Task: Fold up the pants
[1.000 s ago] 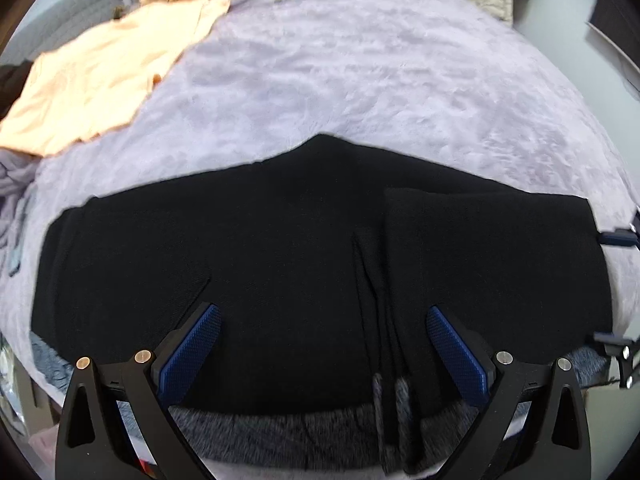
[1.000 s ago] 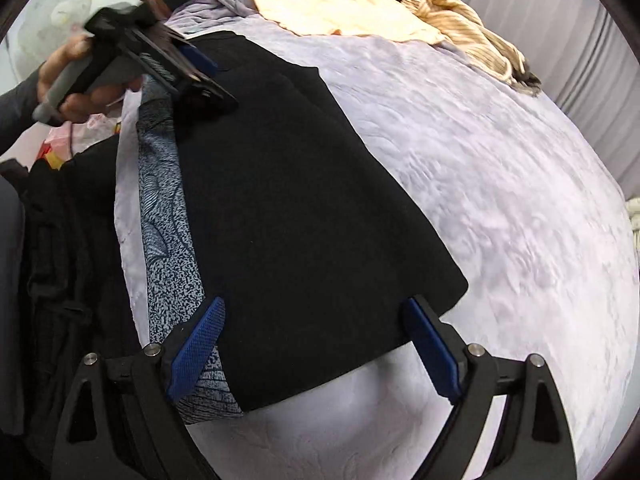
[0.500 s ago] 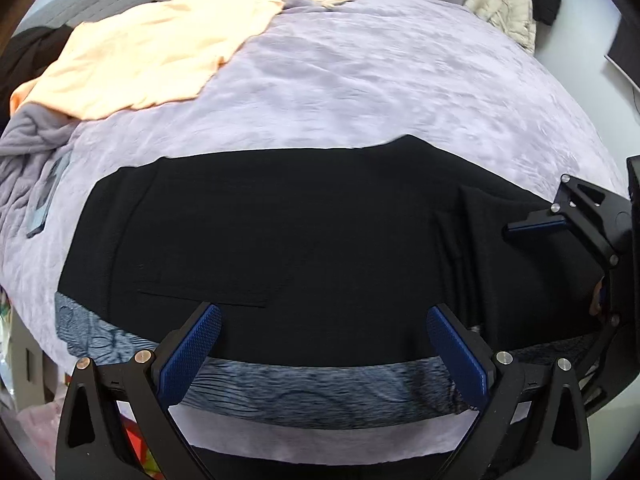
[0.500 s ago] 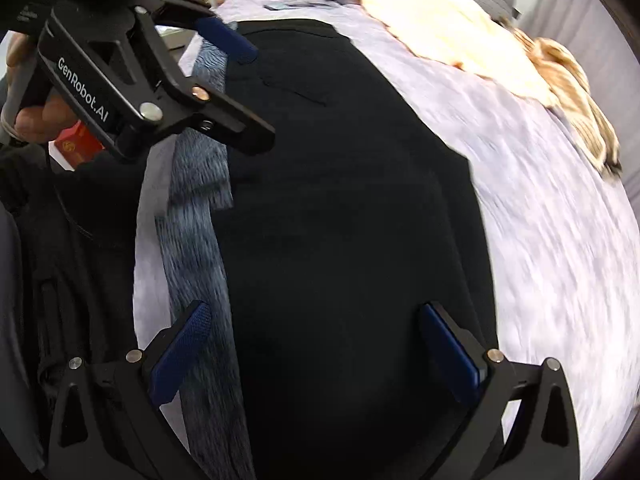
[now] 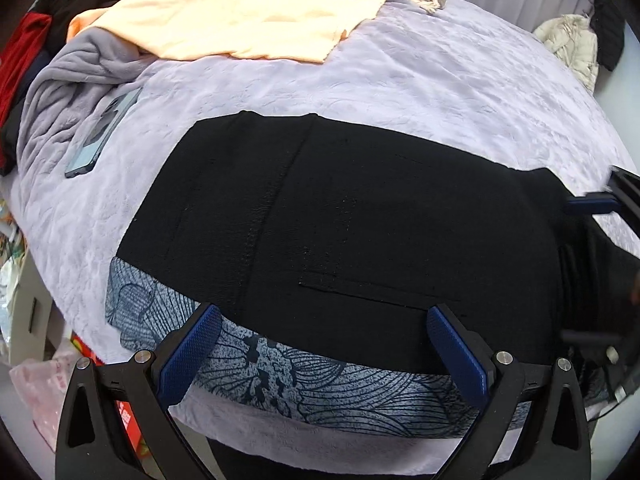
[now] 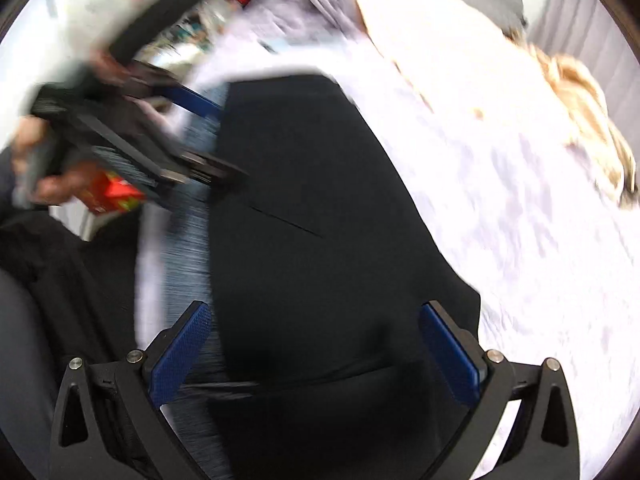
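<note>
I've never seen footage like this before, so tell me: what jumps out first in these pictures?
The big black pants fill the middle, spread flat on a lavender bedspread, their near edge lying over a blue-grey patterned cloth. At the bottom the left claw stands open with blue pads, holding nothing, as does the right claw in its own blurred view. Farther back lie a peach garment and a phone at the left.

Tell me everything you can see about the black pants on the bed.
The black pants lie flat on the lilac bedspread, folded into a broad block. The cloth looks matte and woven, with a vertical seam and a slit pocket. The near edge overlaps a grey patterned cloth. Neither open gripper grips them.
</note>
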Demonstrator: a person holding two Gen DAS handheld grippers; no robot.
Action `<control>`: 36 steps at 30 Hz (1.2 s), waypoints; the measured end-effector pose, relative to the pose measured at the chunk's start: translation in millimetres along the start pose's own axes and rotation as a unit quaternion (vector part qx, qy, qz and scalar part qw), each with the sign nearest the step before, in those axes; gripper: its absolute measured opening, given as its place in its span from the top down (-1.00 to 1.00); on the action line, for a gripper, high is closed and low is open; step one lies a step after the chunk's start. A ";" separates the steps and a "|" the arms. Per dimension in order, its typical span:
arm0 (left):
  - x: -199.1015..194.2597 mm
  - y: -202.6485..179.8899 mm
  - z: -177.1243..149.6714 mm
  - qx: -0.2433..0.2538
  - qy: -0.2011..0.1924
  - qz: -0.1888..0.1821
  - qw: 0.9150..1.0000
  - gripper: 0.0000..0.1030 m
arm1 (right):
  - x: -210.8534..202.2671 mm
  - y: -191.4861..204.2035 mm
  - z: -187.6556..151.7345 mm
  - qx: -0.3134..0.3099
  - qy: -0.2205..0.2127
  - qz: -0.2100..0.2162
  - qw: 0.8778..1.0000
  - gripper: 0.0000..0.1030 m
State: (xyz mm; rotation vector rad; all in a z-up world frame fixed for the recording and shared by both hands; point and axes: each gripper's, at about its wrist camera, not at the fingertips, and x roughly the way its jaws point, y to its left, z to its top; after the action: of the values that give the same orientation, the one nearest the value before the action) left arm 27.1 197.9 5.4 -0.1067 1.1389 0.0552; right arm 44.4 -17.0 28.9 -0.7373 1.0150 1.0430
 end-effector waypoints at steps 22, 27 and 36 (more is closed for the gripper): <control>24.1 137.0 15.9 -0.112 0.022 -0.106 0.988 -1.00 | 76.8 25.8 132.1 -0.050 0.007 0.038 0.998 -1.00; 9.4 171.6 12.9 -0.152 -0.006 -0.139 0.978 -1.00 | 79.2 38.8 167.2 -0.075 -0.004 0.040 0.996 -1.00; 8.3 175.3 -4.5 -0.111 -0.011 -0.125 0.986 -1.00 | 125.0 2.3 218.6 0.013 0.063 0.122 0.990 -1.00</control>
State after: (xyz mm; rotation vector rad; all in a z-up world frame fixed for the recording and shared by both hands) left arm 9.3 371.5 -13.9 -0.4452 1.0879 -0.0402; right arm 130.5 217.2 -5.7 -0.6745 1.2495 1.2024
